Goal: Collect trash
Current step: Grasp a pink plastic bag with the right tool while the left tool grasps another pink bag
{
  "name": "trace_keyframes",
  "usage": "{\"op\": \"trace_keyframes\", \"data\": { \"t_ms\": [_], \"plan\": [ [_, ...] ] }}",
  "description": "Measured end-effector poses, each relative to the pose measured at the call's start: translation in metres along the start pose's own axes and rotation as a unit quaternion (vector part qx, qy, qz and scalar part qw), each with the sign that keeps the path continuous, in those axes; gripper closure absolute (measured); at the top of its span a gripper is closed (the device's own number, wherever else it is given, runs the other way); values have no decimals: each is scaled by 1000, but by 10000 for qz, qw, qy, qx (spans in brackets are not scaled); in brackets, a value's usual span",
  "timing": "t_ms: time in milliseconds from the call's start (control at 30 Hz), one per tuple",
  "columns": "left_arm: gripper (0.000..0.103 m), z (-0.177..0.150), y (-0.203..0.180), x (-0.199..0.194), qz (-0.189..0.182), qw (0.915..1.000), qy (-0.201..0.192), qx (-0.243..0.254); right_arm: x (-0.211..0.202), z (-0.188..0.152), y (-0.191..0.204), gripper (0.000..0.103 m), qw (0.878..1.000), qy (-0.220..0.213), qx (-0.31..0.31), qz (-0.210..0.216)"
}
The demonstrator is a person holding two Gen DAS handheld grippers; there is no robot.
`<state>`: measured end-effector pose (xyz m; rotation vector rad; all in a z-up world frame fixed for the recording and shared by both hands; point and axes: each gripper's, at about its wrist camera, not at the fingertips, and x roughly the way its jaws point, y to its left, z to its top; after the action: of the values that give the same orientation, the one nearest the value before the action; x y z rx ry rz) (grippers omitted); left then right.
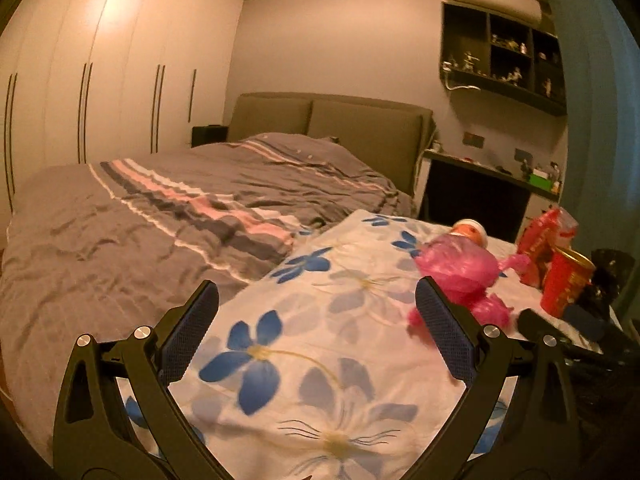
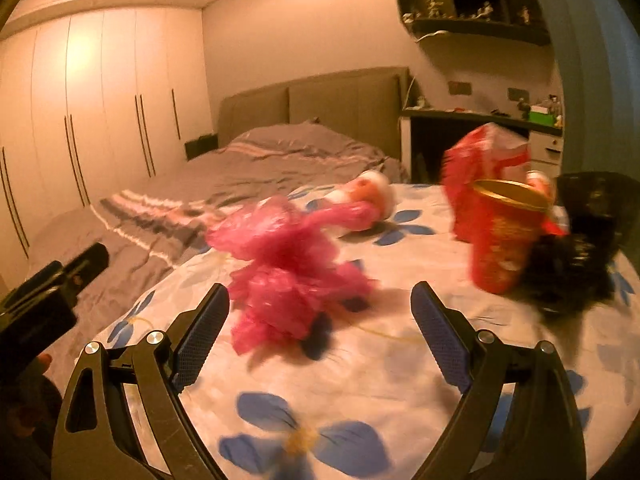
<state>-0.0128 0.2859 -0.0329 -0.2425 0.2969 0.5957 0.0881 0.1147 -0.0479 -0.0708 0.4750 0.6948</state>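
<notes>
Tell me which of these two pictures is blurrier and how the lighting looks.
Right wrist view: blurrier, the pink plastic bag and red paper cup smeared by motion. Left wrist view: sharper on the grey bed cover, though the pink bag still smears near the right edge. Both: warm orange light, fisheye bending the wardrobe.

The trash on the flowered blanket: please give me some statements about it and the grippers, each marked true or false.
1. The right gripper is shut on the pink bag. False: its jaws stand open and empty, and the bag lies ahead of them.
2. The red cup stands upright. True.
3. The left gripper is open. True.
4. The black bag lies left of the pink bag. False: it lies at the far right, beside the cup.
5. The trash lies on the flowered blanket. True.
</notes>
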Motion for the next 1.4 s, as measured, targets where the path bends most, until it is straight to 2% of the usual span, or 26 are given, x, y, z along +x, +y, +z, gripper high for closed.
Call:
{"op": "trace_keyframes", "data": {
  "t_ms": [100,267,400,467,533,700,833,967,1100,1200,1267,1333,1400],
  "plan": [
    [6,0,6,2,14,10000,20,-32,15,3,11,18,9999,144,-71,7],
    [6,2,9,9,-37,10000,52,-55,40,2,19,32,9981,590,-169,-78],
    [6,2,6,14,-128,9999,65,-51,52,-2,18,51,9960,889,-120,-46],
    [6,2,2,16,-173,9998,78,-17,53,-3,15,63,9953,968,-69,-13],
    [6,2,-1,17,-225,9997,90,8,52,-5,13,70,9947,1023,-51,42],
    [6,2,-14,20,-479,9987,135,122,36,-7,5,72,9955,943,-18,113],
    [6,3,-32,25,-915,9954,219,168,8,-12,-7,72,9971,746,-128,18],
    [6,5,-56,38,-1525,9874,402,108,-20,-14,-32,72,9982,585,0,-121],
    [6,-2,-86,53,-2057,9758,723,186,-42,-18,-54,72,9985,481,112,-255],
    [7,-13,-98,58,-2141,9720,913,322,-57,-23,-66,72,9982,459,171,-334],
    [13,-19,-103,63,-2201,9689,1079,334,-66,-28,-74,72,9982,448,174,-372],
    [30,-24,-108,67,-2216,9669,1205,386,-71,-32,-79,72,9982,434,178,-380],
    [41,-27,-111,65,-2207,9662,1262,432,-76,-34,-83,72,9983,414,222,-351]
  ]
}}
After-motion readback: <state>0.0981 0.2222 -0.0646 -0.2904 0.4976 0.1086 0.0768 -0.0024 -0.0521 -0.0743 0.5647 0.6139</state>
